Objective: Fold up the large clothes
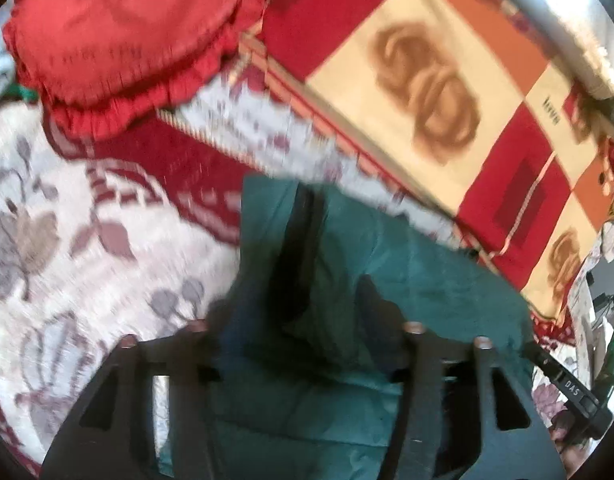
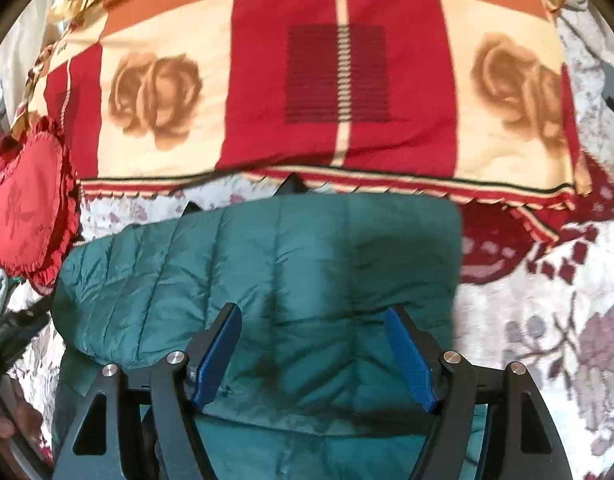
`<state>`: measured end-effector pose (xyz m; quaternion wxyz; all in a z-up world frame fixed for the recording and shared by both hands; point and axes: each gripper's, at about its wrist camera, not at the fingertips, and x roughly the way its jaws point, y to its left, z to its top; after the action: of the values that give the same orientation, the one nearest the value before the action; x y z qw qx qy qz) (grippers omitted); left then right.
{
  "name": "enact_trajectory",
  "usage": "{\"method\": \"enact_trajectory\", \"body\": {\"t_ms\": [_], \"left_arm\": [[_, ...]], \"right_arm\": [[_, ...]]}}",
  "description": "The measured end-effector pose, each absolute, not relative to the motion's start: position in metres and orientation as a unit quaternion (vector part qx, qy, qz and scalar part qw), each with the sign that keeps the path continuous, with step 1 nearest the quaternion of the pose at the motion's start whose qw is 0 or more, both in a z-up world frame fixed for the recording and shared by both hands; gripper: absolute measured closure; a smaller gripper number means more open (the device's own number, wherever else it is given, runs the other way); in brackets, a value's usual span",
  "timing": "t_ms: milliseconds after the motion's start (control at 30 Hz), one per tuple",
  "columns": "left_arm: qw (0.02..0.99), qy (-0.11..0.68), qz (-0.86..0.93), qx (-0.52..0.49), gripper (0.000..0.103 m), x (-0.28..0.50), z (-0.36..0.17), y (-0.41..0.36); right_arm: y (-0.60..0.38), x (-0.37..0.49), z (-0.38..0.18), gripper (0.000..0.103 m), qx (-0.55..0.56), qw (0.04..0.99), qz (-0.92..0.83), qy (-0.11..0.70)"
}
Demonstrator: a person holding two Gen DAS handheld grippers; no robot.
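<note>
A teal quilted jacket (image 2: pixel 275 264) lies folded on a bed with a floral white and maroon cover. In the right wrist view my right gripper (image 2: pixel 313 320) is open, its blue pads (image 2: pixel 223 352) spread just above the jacket's near part. In the left wrist view the jacket (image 1: pixel 387 280) fills the space between my left gripper's black fingers (image 1: pixel 419 360); the view is blurred, the fingertips are hidden by the fabric, and the left gripper (image 1: pixel 307 328) looks spread apart. A dark strip of lining (image 1: pixel 295 248) shows along a fold.
A red, cream and orange checked blanket (image 2: pixel 339 80) with rose prints lies beyond the jacket. A red frilled heart cushion (image 2: pixel 27 200) sits at the left, also in the left wrist view (image 1: pixel 123 40). The floral bedcover (image 2: pixel 547 300) extends to the right.
</note>
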<state>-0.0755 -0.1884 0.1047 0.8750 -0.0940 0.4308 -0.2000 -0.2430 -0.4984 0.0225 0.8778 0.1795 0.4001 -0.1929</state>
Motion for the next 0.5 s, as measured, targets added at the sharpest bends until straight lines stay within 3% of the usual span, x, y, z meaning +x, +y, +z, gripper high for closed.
{"method": "enact_trajectory", "body": {"t_ms": [33, 200, 500], "left_arm": [[0.881, 0.419, -0.201, -0.089, 0.035, -0.078, 0.111, -0.190], [0.892, 0.402, -0.202, -0.051, 0.035, -0.080, 0.121, -0.210], [0.877, 0.455, -0.153, 0.033, 0.033, -0.040, 0.067, -0.242]], "right_arm": [[-0.501, -0.245, 0.025, 0.031, 0.181, 0.878, -0.193, 0.399], [-0.491, -0.230, 0.025, 0.031, 0.180, 0.880, -0.181, 0.400], [-0.466, -0.176, -0.009, 0.031, 0.107, 0.881, -0.188, 0.421]]}}
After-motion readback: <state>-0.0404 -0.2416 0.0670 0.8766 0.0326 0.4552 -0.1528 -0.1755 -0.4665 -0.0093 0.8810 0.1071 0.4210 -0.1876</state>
